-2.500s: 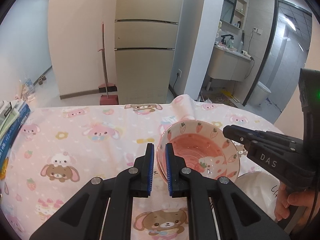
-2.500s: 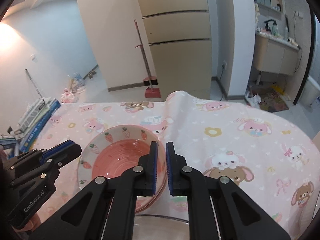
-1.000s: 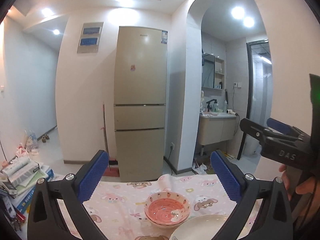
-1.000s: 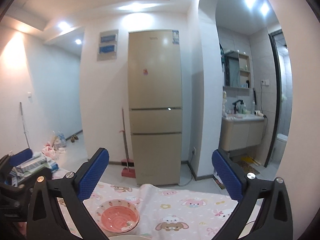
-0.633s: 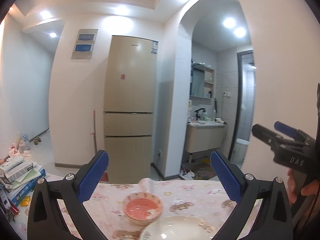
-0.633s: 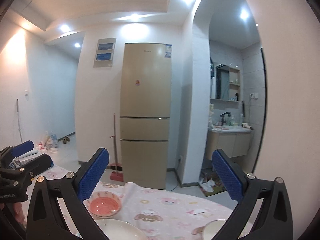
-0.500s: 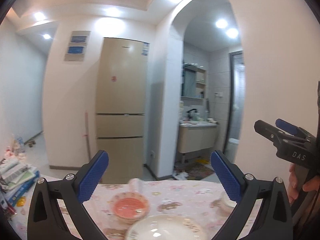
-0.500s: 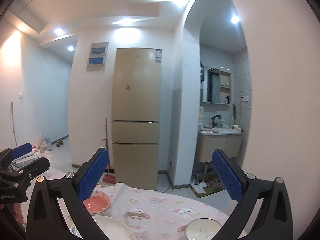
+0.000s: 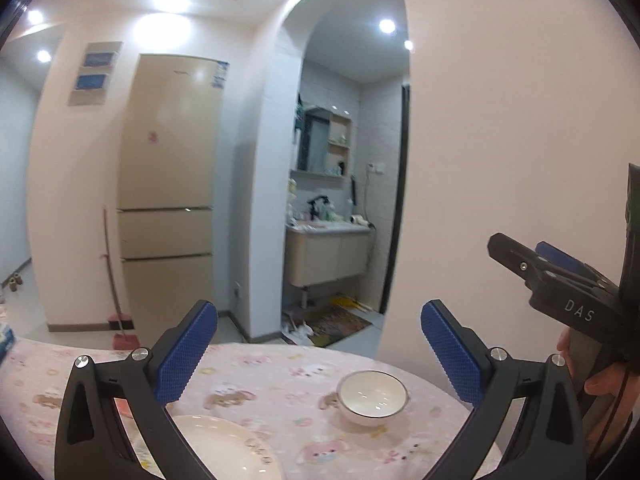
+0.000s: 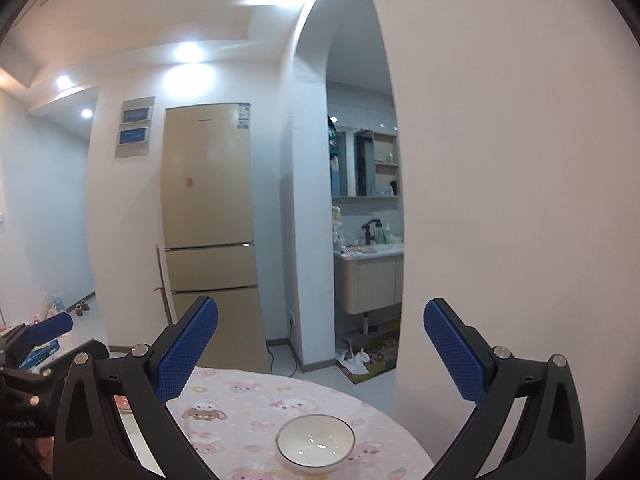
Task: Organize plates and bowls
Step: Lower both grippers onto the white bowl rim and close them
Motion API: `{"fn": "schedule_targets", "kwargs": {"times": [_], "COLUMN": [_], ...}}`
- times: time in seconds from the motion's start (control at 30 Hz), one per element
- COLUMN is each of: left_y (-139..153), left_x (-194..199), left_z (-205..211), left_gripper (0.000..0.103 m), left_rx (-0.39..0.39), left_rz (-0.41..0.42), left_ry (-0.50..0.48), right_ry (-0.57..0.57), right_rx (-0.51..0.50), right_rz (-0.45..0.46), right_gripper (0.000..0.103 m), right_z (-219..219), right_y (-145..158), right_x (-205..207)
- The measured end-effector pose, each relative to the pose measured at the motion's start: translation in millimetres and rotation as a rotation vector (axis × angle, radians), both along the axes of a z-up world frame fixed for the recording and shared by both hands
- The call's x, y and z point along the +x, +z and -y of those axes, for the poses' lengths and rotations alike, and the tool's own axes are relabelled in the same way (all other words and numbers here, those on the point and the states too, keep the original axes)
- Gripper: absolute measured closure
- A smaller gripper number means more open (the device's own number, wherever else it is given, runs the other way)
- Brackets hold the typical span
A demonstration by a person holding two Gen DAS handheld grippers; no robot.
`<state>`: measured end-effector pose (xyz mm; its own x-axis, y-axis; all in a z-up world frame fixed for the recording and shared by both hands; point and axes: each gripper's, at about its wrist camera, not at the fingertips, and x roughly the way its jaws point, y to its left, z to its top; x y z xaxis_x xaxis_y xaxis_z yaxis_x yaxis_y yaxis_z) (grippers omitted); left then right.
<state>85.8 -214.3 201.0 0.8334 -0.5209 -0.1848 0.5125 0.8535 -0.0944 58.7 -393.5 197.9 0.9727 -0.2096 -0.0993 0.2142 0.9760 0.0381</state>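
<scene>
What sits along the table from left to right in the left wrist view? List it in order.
Left tongs' left finger → cream plate → white bowl → left tongs' right finger → right tongs, held in a hand at the frame's right edge.

right claw spread wide, white bowl below

A tall beige three-door refrigerator stands against the far wall, with a red-handled broom leaning just to its left. High on the wall left of the refrigerator hangs a grey panel box with two blue windows. Right of it, an arched opening leads to a tiled washroom with a beige vanity cabinet, a black tap and a mirror cabinet. A patterned mat lies on the washroom floor. In the near foreground a pink cartoon-animal tablecloth covers the table.
</scene>
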Motion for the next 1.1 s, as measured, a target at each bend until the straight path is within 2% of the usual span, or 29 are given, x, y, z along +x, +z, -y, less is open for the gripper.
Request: {"fn": "schedule_targets", "kwargs": {"times": [0.03, 0.13, 0.23, 0.33, 0.47, 0.63, 0.83, 0.93, 1.03, 1.1], "left_y": [-6, -22, -43, -64, -95, -127, -157, -171, -178, -181], "left_x": [4, 23, 49, 68, 88, 110, 133, 136, 138, 138], "left_z": [11, 34, 52, 64, 84, 111, 121, 122, 122, 126], "left_gripper": [0.001, 0.012, 0.012, 0.012, 0.012, 0.012, 0.012, 0.013, 0.013, 0.013], "left_rx": [0.003, -0.003, 0.007, 0.0, 0.06, 0.133, 0.129, 0.117, 0.099, 0.122], "left_rz": [-0.002, -0.056, -0.122, -0.147, -0.188, -0.232, -0.316, -0.328, -0.349, -0.342], "left_ry": [-0.022, -0.073, -0.062, -0.041, -0.017, 0.007, 0.007, 0.014, 0.013, 0.013], "right_ry": [-0.01, -0.043, -0.064, -0.064, -0.069, -0.08, -0.052, -0.032, -0.078, -0.062], "right_rx": [0.01, 0.04, 0.091, 0.127, 0.144, 0.15, 0.218, 0.207, 0.186, 0.187], "right_rz": [-0.012, -0.041, -0.074, -0.104, -0.149, -0.22, -0.283, -0.315, -0.323, -0.349], "right_gripper": [0.0, 0.0, 0.0, 0.0, 0.001, 0.02, 0.027, 0.028, 0.028, 0.029], "right_z": [8, 29, 49, 64, 78, 88, 98, 99, 101, 100], "right_y": [-5, -20, -40, -66, -95, -122, -158, -172, -179, -183], "right_x": [3, 16, 29, 39, 59, 86, 105, 113, 116, 118]}}
